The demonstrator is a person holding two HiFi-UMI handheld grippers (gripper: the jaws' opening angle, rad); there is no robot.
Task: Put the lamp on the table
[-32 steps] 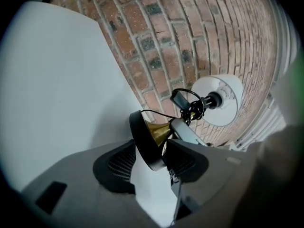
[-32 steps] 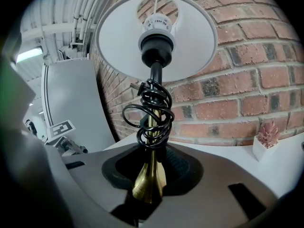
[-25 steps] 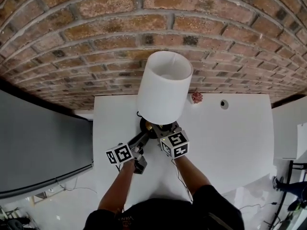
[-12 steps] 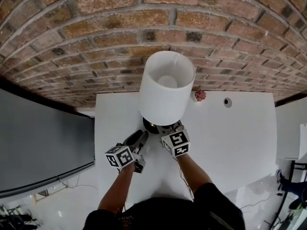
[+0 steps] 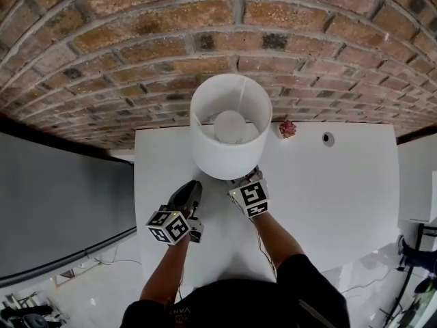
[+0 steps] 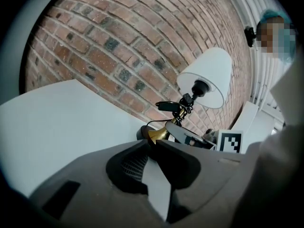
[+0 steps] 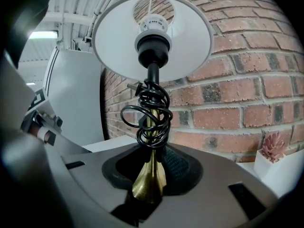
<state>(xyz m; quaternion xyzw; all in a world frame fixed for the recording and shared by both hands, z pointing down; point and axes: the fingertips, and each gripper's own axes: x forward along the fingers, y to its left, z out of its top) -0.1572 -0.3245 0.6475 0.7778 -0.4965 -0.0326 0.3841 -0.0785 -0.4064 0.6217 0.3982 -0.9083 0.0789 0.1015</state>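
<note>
The lamp (image 5: 229,125) has a white shade, a brass stem (image 7: 149,177) wound with black cord (image 7: 149,113) and a dark round base (image 6: 144,133). It stands upright on the white table (image 5: 328,197) close to the brick wall. My right gripper (image 5: 240,180) reaches under the shade and is shut on the brass stem low down. My left gripper (image 5: 188,195) hangs left of the base, apart from it. Its jaws are closing and nearly together, with nothing between them (image 6: 149,148).
A small pink plant in a white pot (image 5: 287,128) stands at the wall right of the lamp. A round cable hole (image 5: 328,139) lies further right. A dark panel (image 5: 61,203) borders the table's left edge. The person's arms come in from the bottom.
My left gripper has drawn back from the lamp's base toward me and its jaws have narrowed. The lamp now stands straighter, with the right gripper still on its stem.
</note>
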